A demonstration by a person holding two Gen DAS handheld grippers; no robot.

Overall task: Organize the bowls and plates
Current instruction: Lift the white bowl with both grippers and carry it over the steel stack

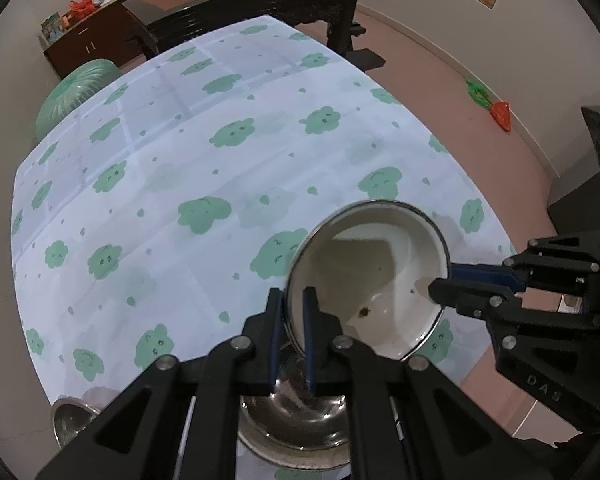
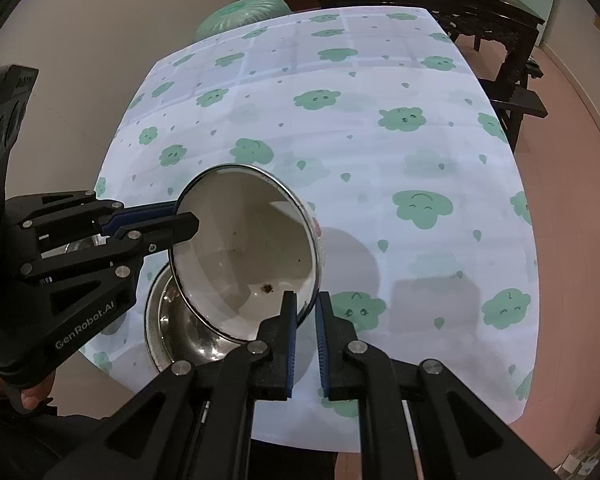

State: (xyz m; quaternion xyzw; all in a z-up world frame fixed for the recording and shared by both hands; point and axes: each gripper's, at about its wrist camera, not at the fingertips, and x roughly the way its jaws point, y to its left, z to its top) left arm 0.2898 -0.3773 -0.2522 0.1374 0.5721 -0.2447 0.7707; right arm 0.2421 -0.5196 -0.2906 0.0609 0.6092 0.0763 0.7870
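Observation:
A white enamel bowl [image 1: 376, 264] with a dark rim and a brown speck inside is held tilted above the table, also in the right wrist view [image 2: 252, 256]. My left gripper [image 1: 294, 340] is shut on its near rim. My right gripper [image 2: 306, 336] is shut on the opposite rim and shows from the side in the left wrist view [image 1: 444, 280]. My left gripper shows from the side in the right wrist view [image 2: 184, 216]. A shiny steel bowl [image 1: 296, 420] sits on the table right below the white bowl, also in the right wrist view [image 2: 180, 320].
The table wears a white cloth with green clouds [image 1: 220, 160]. A second steel bowl [image 1: 70, 420] sits at the near left edge. A dark wooden table [image 1: 260, 4] with clutter and a green sack [image 1: 80, 88] stand beyond the far edge.

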